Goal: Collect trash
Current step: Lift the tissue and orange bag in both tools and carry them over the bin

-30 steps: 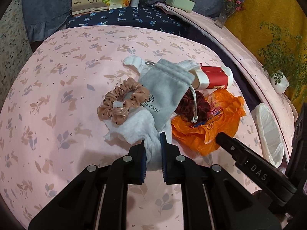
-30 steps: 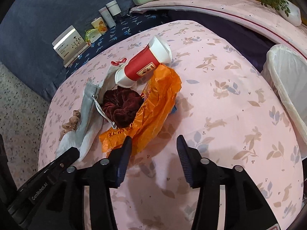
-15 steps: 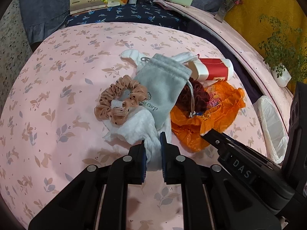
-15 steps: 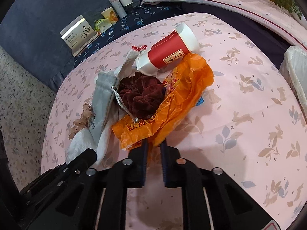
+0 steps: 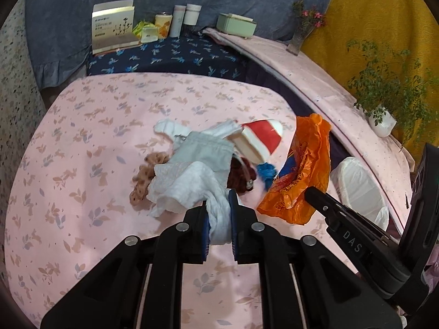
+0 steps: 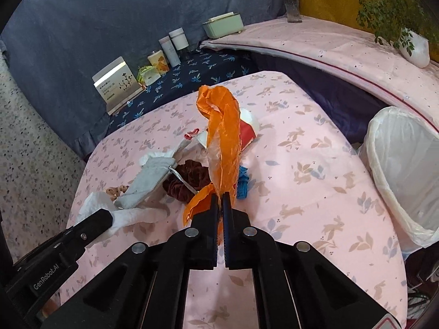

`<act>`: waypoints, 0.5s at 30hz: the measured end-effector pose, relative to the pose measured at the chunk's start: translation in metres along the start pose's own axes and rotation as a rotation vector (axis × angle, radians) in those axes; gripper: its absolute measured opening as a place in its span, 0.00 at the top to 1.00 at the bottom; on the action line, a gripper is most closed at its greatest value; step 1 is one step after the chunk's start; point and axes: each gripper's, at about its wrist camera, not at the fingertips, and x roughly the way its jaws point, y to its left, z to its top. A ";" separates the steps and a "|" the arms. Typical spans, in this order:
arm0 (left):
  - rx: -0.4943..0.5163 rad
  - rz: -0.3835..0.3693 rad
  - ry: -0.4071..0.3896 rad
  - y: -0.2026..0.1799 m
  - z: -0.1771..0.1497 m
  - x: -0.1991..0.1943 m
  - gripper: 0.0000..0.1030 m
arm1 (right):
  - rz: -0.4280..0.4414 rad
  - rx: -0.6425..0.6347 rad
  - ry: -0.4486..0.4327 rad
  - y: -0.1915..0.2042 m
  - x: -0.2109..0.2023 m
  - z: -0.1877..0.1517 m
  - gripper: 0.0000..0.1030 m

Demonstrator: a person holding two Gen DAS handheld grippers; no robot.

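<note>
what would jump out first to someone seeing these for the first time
The orange plastic bag, pinched in the right gripper and lifted above the pink rabbit-print tablecloth. Next, the white tissue clamped in the left gripper, and the white-lined trash bin at the table's right edge.

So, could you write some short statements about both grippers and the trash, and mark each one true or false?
1. The right gripper is shut on the orange bag. True.
2. The left gripper is open and holds nothing. False: it is shut on the white tissue.
3. The bin has a white liner. True.
4. The red cup stands upright. False: it lies on its side.
5. The orange bag is already inside the bin. False: it hangs above the pink cloth, in the right gripper.
</note>
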 end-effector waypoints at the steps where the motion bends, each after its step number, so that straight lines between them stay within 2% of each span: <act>1: 0.005 -0.005 -0.006 -0.004 0.002 -0.002 0.89 | -0.002 0.000 -0.011 -0.002 -0.005 0.001 0.97; 9: 0.077 -0.063 -0.050 -0.055 0.013 -0.016 0.89 | -0.022 0.021 -0.064 -0.026 -0.031 0.005 0.97; 15: 0.159 -0.113 -0.056 -0.112 0.016 -0.014 0.89 | -0.051 0.064 -0.089 -0.062 -0.049 0.002 0.97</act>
